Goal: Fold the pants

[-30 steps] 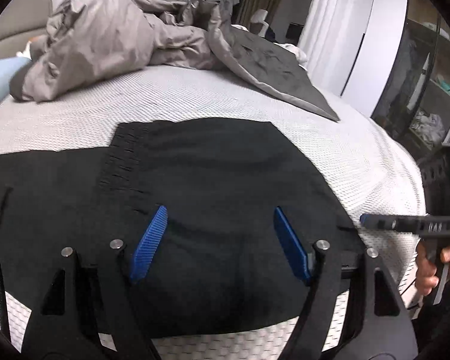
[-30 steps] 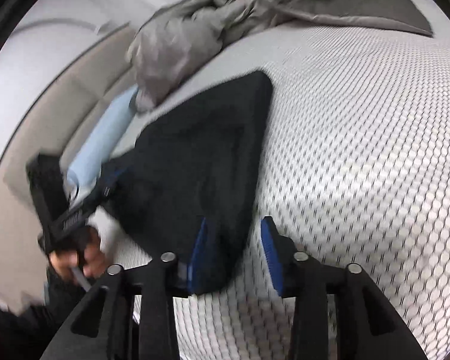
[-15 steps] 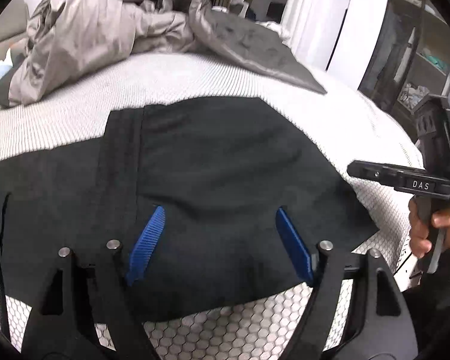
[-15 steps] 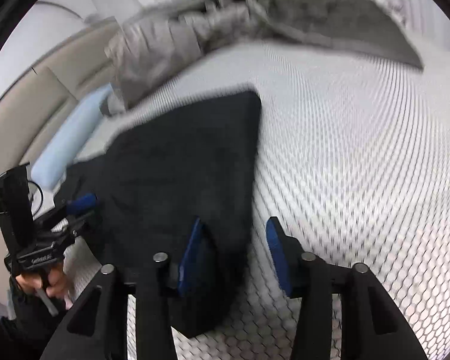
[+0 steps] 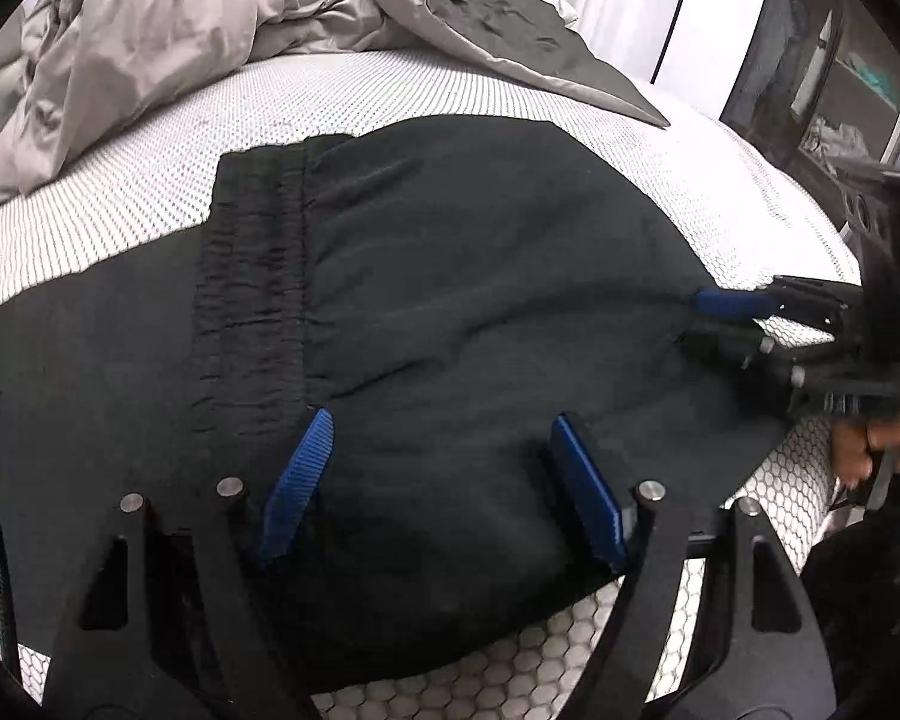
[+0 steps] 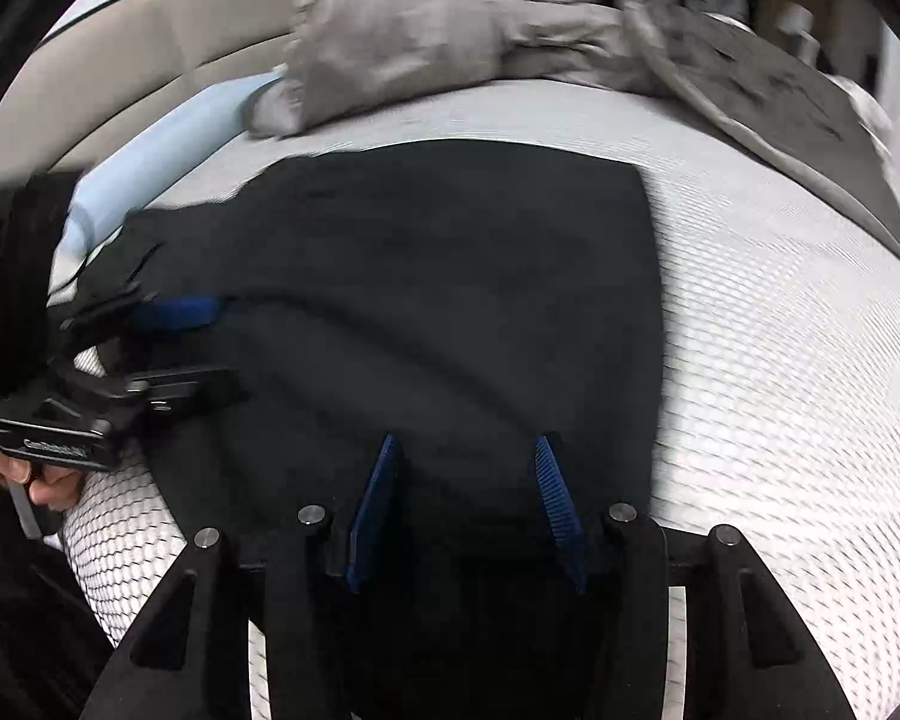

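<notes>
The black pants [image 5: 450,312] lie spread flat on the bed, over the white honeycomb-patterned mattress cover [image 5: 720,180], and fill the middle of both wrist views. The elastic waistband [image 5: 252,276] runs as a gathered strip left of centre in the left wrist view. A crumpled grey duvet [image 5: 168,30] is heaped across the top of that frame, well apart from the pants, and a pale blue pillow [image 6: 168,138] shows at the upper left of the right wrist view.

The left gripper [image 5: 444,480] hangs low over the near part of the cloth, its blue pads spread wide with the fabric lying flat between them, not pinched. The right gripper [image 6: 468,498] is also spread, less widely, over the lower right corner of the pants in its own view; nothing is bunched between its pads, though I cannot tell whether the tips touch the cloth. A hand [image 5: 870,450] grips its handle at the right edge of the left wrist view.

The fabric looks thin, light and limp, with soft ripples, so it should sag and slide unless caught at two points. My guess is that the firmest holds are the thick waistband and the hemmed outer edge nearest the grippers; a pinch in the middle would only drag up one layer and wrinkle the fold.
</notes>
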{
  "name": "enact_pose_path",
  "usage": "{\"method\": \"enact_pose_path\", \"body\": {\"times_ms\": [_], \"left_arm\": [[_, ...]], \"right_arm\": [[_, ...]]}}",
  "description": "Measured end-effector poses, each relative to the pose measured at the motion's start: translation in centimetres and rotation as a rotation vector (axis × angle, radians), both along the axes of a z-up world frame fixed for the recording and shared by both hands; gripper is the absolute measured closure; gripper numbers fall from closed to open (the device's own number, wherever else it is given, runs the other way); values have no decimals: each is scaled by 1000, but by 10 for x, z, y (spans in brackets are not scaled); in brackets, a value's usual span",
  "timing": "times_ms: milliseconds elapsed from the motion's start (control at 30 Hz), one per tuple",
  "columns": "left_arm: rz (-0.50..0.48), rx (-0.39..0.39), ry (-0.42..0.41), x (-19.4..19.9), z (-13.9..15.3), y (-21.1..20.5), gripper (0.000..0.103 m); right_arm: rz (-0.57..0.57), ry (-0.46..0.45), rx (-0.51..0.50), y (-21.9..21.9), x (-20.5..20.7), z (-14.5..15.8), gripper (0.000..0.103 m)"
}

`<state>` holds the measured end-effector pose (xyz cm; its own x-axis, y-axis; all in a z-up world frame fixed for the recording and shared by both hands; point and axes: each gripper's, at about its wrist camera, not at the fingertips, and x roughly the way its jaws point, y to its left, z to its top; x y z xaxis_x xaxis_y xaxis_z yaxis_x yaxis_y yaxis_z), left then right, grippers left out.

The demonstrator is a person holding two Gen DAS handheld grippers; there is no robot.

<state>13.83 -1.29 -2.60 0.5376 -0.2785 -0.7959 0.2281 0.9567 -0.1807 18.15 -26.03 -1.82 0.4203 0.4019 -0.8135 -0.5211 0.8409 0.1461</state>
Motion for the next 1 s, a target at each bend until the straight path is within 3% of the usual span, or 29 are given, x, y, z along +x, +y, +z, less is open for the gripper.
{"method": "enact_pose_path", "body": {"times_ms": [133,267,367,500,567,733,833,933,1000], "left_arm": [[-12,64,-8,-4,4,-10,29],[-17,-15,-89,-11,35,-6,29],[10,-11,-118,7,45,0,27],[39,-28,-29,42,25,7,27],[37,8,20,51,9,8,28],[30,45,-5,43,4,13,28],[26,94,-15,40,0,12,28],[38,92,-13,37,7,14,28],[46,69,-21,36,17,20,28]], "right_arm": [[-31,24,9,-24,8,-4,55],[-56,-24,107,-30,8,18,54],[-54,-64,153,-20,14,31,52],[26,-28,91,17,28,23,52],[67,-7,41,32,27,12,52],[33,-33,-117,31,25,-8,53],[-16,-38,-117,11,28,-6,53],[-9,-38,-105,8,30,-4,52],[-17,-26,-41,5,30,7,52]]}}
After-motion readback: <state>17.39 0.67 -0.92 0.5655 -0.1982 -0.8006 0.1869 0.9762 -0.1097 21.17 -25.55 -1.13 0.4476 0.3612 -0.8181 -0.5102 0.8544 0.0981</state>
